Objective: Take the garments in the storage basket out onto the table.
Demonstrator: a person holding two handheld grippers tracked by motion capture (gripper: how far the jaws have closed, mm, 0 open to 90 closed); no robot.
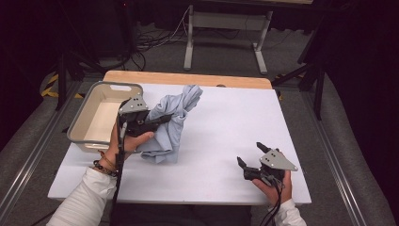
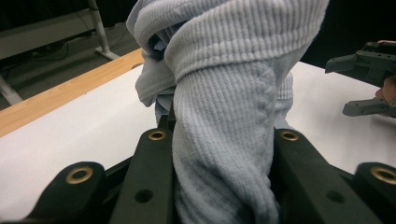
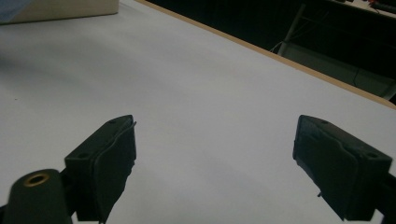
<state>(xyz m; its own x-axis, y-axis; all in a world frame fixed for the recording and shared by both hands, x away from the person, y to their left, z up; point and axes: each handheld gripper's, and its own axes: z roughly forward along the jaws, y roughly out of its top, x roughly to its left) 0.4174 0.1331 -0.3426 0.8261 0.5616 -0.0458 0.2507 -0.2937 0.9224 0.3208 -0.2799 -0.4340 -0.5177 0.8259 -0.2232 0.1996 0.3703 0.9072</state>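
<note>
A pale blue knitted garment (image 1: 171, 120) hangs bunched from my left gripper (image 1: 162, 118), its lower folds resting on the white table top (image 1: 226, 132). In the left gripper view the ribbed cloth (image 2: 224, 140) is pinched between both black jaws, so this gripper is shut on it. My right gripper (image 1: 251, 155) rests near the table's front right, held by a hand, and its jaws stand wide apart. In the right gripper view my right gripper (image 3: 215, 158) has only bare white table (image 3: 210, 93) between its fingers.
A cream bin with a grey rim (image 1: 77, 132) stands on the left of the table, just behind my left hand. A wooden strip (image 1: 188, 79) runs along the table's far edge. Beyond it stand a white metal frame (image 1: 226, 28) and cables on the floor.
</note>
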